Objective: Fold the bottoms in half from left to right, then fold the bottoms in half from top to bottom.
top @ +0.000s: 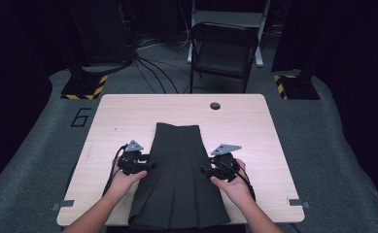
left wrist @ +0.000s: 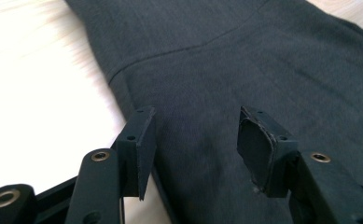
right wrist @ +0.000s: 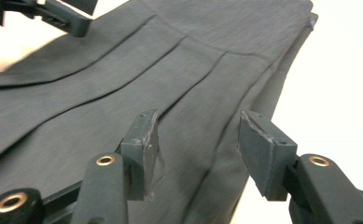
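A dark pleated skirt [top: 177,174] lies flat on the pale wooden worktop [top: 254,121], its narrow waistband toward the far edge and its wide hem toward me at the near edge, while I bring a gripper to each of its long sides. The skirt is spread smooth with its pleats running lengthwise, which I judge suits a fold: both side edges are laid out where I can take them at once. My left gripper [top: 145,165] sits at the skirt's left edge, about halfway between waistband and hem, and my right gripper [top: 211,171] faces it at the skirt's right edge. In the left gripper view my left gripper's fingers [left wrist: 144,144] stand roughly half open with nothing pinched; the skirt's edge runs beneath the gap, cloth under one pad and bare worktop beside the other. In the right gripper view my right gripper's fingers [right wrist: 144,151] are parted about as wide, empty too, hovering over the skirt's outermost pleats just inside its right edge. I hold both pairs level with each other across the skirt, so that a matched grip would lift it evenly.
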Motion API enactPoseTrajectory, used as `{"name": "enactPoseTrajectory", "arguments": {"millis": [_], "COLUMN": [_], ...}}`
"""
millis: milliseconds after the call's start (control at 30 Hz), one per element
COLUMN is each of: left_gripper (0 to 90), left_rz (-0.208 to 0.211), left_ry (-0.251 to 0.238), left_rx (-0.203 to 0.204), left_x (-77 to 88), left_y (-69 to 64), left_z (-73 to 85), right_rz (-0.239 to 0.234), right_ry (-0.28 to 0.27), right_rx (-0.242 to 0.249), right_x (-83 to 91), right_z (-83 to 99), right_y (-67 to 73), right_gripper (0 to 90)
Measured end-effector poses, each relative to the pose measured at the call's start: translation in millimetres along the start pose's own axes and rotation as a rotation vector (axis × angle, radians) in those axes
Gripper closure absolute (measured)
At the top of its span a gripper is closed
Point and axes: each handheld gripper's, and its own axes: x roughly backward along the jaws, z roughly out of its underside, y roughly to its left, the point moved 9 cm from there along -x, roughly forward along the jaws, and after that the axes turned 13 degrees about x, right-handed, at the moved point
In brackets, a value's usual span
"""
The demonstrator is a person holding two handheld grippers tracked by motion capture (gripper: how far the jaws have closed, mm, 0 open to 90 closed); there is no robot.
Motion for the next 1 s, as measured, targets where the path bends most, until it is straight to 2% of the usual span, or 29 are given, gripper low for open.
{"name": "enactPoseTrajectory", "arguments": {"millis": [33, 67, 100, 133, 167, 200, 233, 333, 367, 400, 433, 467, 533, 600, 700, 733, 800, 867, 1000], "left_gripper": [46.5, 46.5, 46.6, 46.7, 46.7, 46.9, 47.3, 47.3, 47.0, 46.9, 47.1, 47.0, 46.6, 47.9, 48.8, 49.3, 49.2, 49.4, 49.8], "left_rz": [0.000, -0.004, -0.004, -0.009, -0.017, -0.013, -0.020, -0.034, -0.035, -0.037, -0.037, -0.049, -0.050, -0.052, -0.049, -0.048, -0.045, -0.040, -0.047], "left_ry": [0.000, -0.004, -0.004, -0.007, -0.025, -0.021, -0.008, -0.031, -0.031, -0.031, -0.031, -0.012, -0.018, -0.005, 0.008, 0.015, 0.025, 0.032, 0.024], "left_rx": [0.000, 0.003, 0.003, 0.007, -0.001, -0.001, 0.008, 0.036, 0.028, 0.047, 0.047, 0.015, 0.029, 0.000, -0.002, -0.009, -0.021, -0.022, -0.019], "left_x": [0.0, -5.7, -5.7, -8.4, -11.6, -14.1, -19.7, -27.5, -29.3, -30.8, -30.8, -33.2, -34.6, -34.3, -33.5, -33.6, -33.2, -33.0, -31.4], "left_y": [0.0, 1.0, 1.0, 1.8, 3.4, 5.0, 9.3, 12.2, 13.6, 13.0, 13.0, 15.3, 13.6, 13.9, 12.2, 9.8, 9.0, 6.5, 4.7], "left_z": [0.0, -4.0, -4.0, -6.0, -9.0, -9.9, -11.5, -15.5, -16.6, -16.2, -16.2, -14.2, -12.9, -9.6, -6.7, -4.2, -2.8, -0.2, 3.2], "right_rz": [0.000, 0.006, 0.006, 0.016, 0.016, 0.028, 0.035, 0.049, 0.058, 0.054, 0.044, 0.036, 0.034, 0.019, 0.000, -0.017, -0.042, -0.032, -0.034], "right_ry": [0.000, 0.016, 0.016, 0.027, 0.027, 0.051, 0.048, 0.064, 0.058, 0.057, 0.054, 0.050, 0.050, 0.071, 0.083, 0.084, 0.101, 0.099, 0.099], "right_rx": [0.000, -0.022, -0.022, -0.015, -0.015, -0.021, -0.015, -0.031, -0.041, -0.048, -0.060, -0.062, -0.072, -0.044, -0.047, -0.038, -0.051, -0.050, -0.012], "right_x": [0.0, -10.6, -10.6, -21.3, -21.3, -30.8, -35.6, -45.3, -47.9, -49.7, -51.5, -53.3, -54.9, -59.2, -61.9, -64.2, -65.6, -65.6, -64.7], "right_z": [0.0, -0.5, -0.5, -0.5, -0.5, 1.2, 1.4, 4.2, 4.4, 4.9, 5.2, 5.4, 5.9, 9.4, 11.9, 13.9, 16.6, 16.8, 17.5], "right_y": [0.0, -6.3, -6.3, -11.5, -11.5, -15.1, -17.9, -23.3, -25.0, -25.7, -25.1, -24.5, -22.9, -20.8, -16.2, -13.1, -8.1, -6.8, -0.7], "right_gripper": [47.8, 47.8, 47.8, 47.9, 47.9, 48.0, 48.3, 48.2, 48.0, 48.0, 48.1, 48.3, 48.6, 48.9, 51.1, 54.6, 56.0, 56.8, 60.0]}}
